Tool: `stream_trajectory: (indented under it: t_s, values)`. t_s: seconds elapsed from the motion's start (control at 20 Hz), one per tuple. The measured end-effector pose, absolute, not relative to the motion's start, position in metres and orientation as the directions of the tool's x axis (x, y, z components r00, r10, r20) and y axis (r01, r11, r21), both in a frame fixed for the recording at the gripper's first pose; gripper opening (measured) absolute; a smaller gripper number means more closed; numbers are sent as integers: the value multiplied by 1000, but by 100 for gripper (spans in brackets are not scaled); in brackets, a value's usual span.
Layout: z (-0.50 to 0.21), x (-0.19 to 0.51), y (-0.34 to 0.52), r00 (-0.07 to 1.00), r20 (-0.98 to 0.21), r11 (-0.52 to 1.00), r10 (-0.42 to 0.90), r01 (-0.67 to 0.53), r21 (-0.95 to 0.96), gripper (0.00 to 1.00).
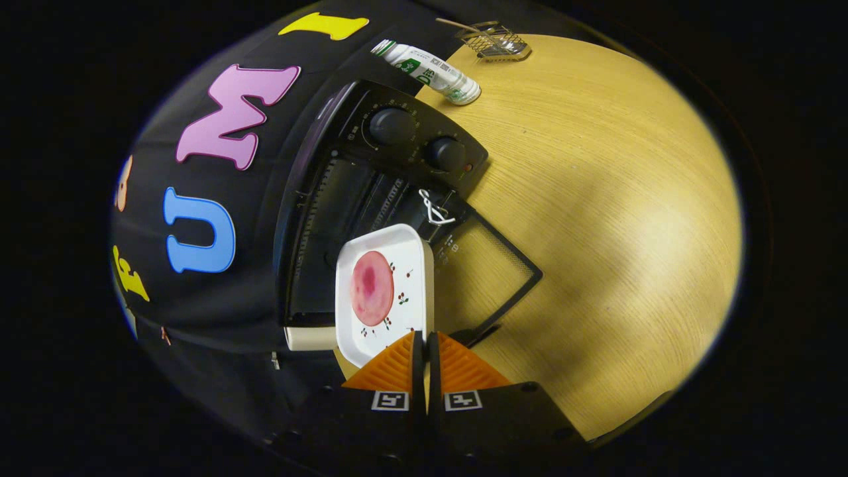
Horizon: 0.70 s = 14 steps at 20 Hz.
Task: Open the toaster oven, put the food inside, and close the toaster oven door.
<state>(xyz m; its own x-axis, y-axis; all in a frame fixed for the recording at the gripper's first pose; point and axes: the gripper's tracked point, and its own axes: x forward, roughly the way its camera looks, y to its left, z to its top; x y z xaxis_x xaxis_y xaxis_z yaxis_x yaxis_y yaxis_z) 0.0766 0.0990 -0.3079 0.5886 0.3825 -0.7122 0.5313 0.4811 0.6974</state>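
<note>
The toaster oven [371, 199] sits at about ten to eleven o'clock from the fingers, tilted in this view, against the black cloth wall. Its cavity is open and dark, with ribbed side rails and wire rack lines visible inside. Two round knobs [392, 126] sit on its control panel at roughly twelve o'clock from the fingers, well beyond them.

Just ahead of the fingers, at about eleven o'clock, a white square plate [419, 265] with small printed cherry motifs carries a round pink slice of food [371, 288]. The plate's far end lies at the mouth of the oven cavity; its near edge runs down to the fingertips.

The gripper [424, 344] is clenched narrow, its two fingers almost touching with only a thin gap between them. The plate's near rim meets that gap, and the fingers appear to pinch it, though the contact itself is hidden behind the fingertips.

At one o'clock, the oven door [493, 271] is dropped open, its glass pane showing the wooden table [609, 199] through it, with a white clip-like handle piece [434, 209] near its hinge end.

Farther off at twelve to one o'clock, a white tube [427, 69] with green print lies on its side at the table's far edge, and a small wire rack [500, 43] sits beyond it.
</note>
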Motion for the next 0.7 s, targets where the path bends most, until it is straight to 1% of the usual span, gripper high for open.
stream_trajectory:
  t_s: [0.2,0.45,0.7]
  values:
    - [-317,111,122,615,-683,403,393,553,729,5]
    - [-325,149,135,653,-669,334,356,579,744,5]
    - [-333,169,143,681,-662,295,313,593,749,5]
